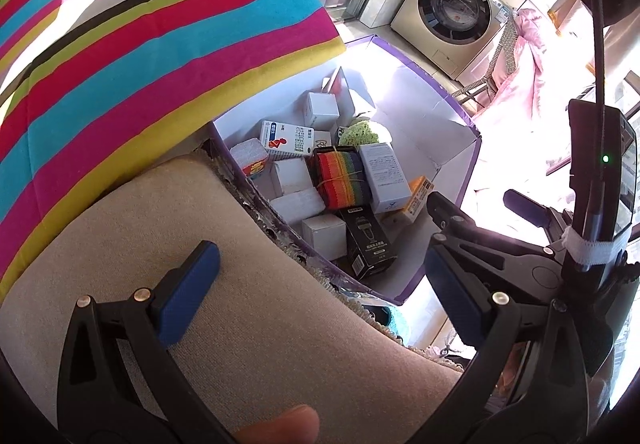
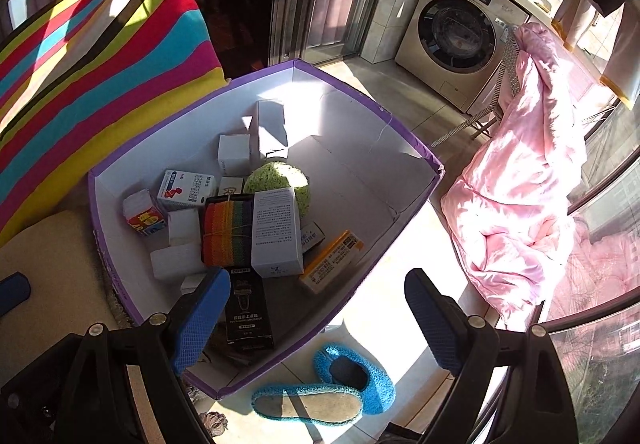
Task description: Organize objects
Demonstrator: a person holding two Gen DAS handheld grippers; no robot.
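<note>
Blue-padded right gripper (image 2: 316, 318) sits nearest the lens, jaws spread wide w/ nothing between them, hovering over the near edge of the purple-rimmed, white-walled cardboard box (image 2: 360, 93) on the floor. Left gripper (image 1: 320, 298) is also spread and empty, over a beige cushion (image 1: 248, 324) just beside the box's left wall; a fingertip shows at the bottom of that view.

Task items are all inside the box, bunched toward its left and near side; the far right part of the box floor is bare. Black upright-print carton (image 2: 248, 310) lies at the near edge, partly behind the right gripper's left pad. Touching it further in: rainbow knitted cloth bundle tied w/ string (image 2: 228, 230) and a tall white printed box (image 2: 277, 232) overlapping it. Orange-yellow flat box (image 2: 332, 260) lies toward the right of the pile, green textured ball (image 2: 280, 183) behind, small white cubes and a blue-white medicine carton (image 2: 184, 189) along the left wall.

Step, as I read it: approach / picking a target, no grasp yet. Next move prob. calls for lowering the right gripper onto the black carton or white box, jaws kept wide enough to straddle it, w/o knocking the stacked neighbours.

View diffs: right wrist shows the whole box, blue fuzzy slippers (image 2: 320, 392) outside its near wall, pink satin quilt (image 2: 516, 195) on the right. Left wrist hides part of the box behind the striped multicolour pillow (image 1: 140, 43) and cushion, but shows the right gripper from the side. Washing machine (image 2: 460, 23) is in both.
</note>
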